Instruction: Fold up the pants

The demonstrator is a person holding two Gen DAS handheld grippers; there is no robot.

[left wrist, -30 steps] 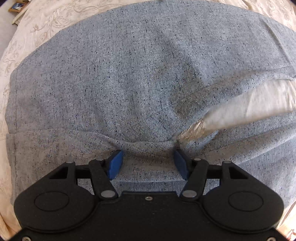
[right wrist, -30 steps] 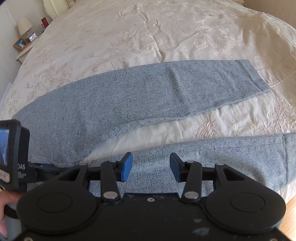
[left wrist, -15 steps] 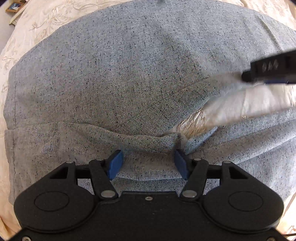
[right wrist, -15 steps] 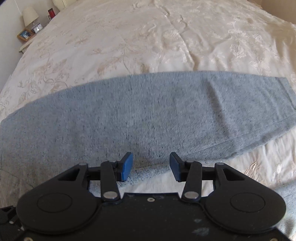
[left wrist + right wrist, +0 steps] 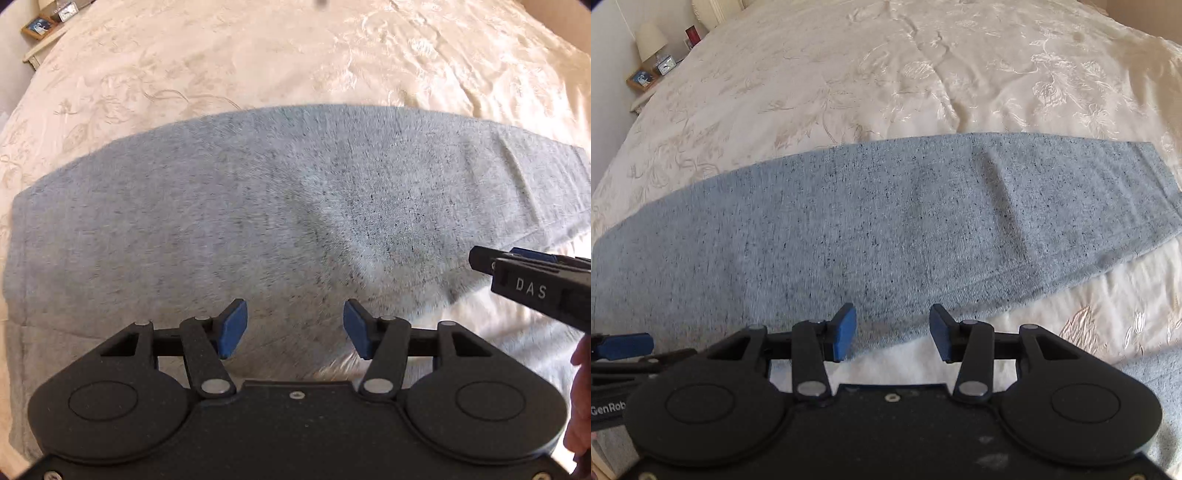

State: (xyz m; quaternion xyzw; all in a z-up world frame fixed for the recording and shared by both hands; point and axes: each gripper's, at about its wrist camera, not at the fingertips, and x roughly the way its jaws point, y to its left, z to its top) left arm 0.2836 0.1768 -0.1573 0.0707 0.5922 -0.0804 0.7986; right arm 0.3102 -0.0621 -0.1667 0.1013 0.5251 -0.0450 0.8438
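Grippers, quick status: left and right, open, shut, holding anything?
Left gripper: jaws apart and closing, above the grey pants, nothing pinched.
Right gripper: open, empty, over the pant leg's near edge.

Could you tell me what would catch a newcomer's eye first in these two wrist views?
The speckled blue-grey pants stand out first, one leg stretched flat across the middle of the cream embroidered bedspread. Next come the blue-padded grippers at the bottom of each view: the left gripper is closing slightly with nothing pinched, and the right gripper is open over the leg's near edge. A small lamp sits at the far left corner.
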